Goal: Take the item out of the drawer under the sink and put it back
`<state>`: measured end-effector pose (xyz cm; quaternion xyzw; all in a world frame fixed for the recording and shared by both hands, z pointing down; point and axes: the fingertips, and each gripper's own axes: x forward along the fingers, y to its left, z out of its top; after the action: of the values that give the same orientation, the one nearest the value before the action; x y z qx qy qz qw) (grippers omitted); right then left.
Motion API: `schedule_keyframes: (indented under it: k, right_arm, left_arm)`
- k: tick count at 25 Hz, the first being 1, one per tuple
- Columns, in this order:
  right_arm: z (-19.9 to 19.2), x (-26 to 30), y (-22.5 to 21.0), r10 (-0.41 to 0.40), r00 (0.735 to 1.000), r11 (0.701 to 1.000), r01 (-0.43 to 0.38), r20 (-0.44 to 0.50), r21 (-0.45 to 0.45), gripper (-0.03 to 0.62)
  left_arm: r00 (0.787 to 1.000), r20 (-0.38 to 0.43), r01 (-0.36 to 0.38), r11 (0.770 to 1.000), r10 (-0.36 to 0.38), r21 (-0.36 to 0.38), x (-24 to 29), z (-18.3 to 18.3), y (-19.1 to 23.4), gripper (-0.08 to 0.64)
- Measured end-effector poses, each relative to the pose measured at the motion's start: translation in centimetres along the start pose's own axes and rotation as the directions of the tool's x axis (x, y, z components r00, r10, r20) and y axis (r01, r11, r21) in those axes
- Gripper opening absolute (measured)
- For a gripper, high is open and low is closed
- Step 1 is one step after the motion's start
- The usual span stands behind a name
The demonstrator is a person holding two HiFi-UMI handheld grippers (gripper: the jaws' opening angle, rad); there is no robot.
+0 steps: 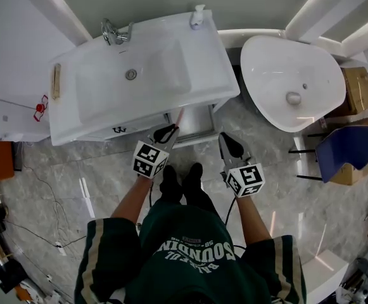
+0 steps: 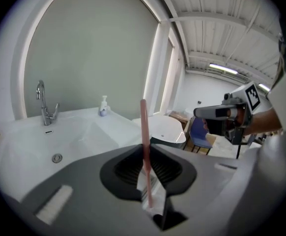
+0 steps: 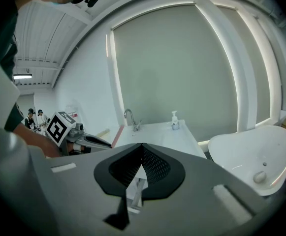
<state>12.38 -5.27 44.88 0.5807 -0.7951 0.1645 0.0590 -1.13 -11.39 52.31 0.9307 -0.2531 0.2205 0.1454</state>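
Jaws of the left gripper (image 1: 171, 130) are nearly together and clamped on a thin pink stick (image 1: 179, 116). In the left gripper view the stick (image 2: 143, 132) rises upright from between the pads, its lower end pinched where the two dark jaws meet and its top clear above them. What kind of item it is cannot be made out. In the head view the stick lies just past the sink's (image 1: 95, 116) front edge, above the drawer (image 1: 196, 130), which stands pulled out from the cabinet under the sink. It is in the air, not inside the drawer.

The right gripper (image 1: 225, 138) is beside the left, near the drawer's right corner and apart from it. In its own view the right gripper's (image 3: 141, 151) jaws are closed tip to tip with nothing held; only a sliver of white shows through the narrow gap lower down.

Both grippers are in front of the person (image 1: 190, 258), who stands on the grey marbled floor (image 1: 76, 176) facing the sink. A faucet (image 1: 116, 31) sits at the sink's back left and a soap bottle (image 1: 197, 16) at its back right corner. A white tub (image 1: 266, 62) stands to the right of the sink, with a blue chair (image 1: 342, 151) further right.
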Motion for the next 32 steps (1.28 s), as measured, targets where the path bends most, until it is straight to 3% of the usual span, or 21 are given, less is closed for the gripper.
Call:
schedule_keyframes:
  k: [6, 13, 18, 24, 29, 32]
  right_arm:
    - [-2.3, -1.1, -1.2, -0.022, 0.999, 0.999, 0.023, -0.036, 0.024, 0.002]
    - [-4.5, -0.3, -2.6, -0.037, 0.997, 0.998, 0.040, -0.066, 0.044, 0.002]
    - [-6.2, 1.4, -2.2, 0.004, 0.995, 1.000, -0.001, -0.104, 0.026, 0.002]
    - [-8.1, 3.6, -2.6, 0.018, 0.993, 0.999, -0.012, -0.119, 0.047, 0.002]
    - [-10.0, 4.7, -4.0, 0.000, 0.990, 0.998, 0.010, -0.138, 0.067, 0.002]
    - [-11.6, 5.0, -4.6, -0.011, 0.988, 0.997, 0.024, -0.157, 0.080, 0.002]
  left_arm:
    - [0.992, -0.109, 0.072, 0.997, -0.069, 0.026, 3.4, -4.2, -2.2, 0.095]
    - [0.966, -0.223, 0.146, 0.988, -0.130, 0.059, 8.5, -8.6, -2.6, 0.095]
    - [0.950, -0.276, 0.173, 0.983, -0.148, 0.067, 12.6, -11.5, -1.6, 0.095]
    - [0.929, -0.331, 0.185, 0.982, -0.165, 0.030, 17.4, -14.8, -0.4, 0.095]
    - [0.923, -0.366, 0.142, 0.989, -0.120, 0.034, 20.9, -17.7, 1.1, 0.095]
    - [0.904, -0.413, 0.136, 0.990, -0.107, 0.041, 22.5, -20.2, 1.7, 0.095]
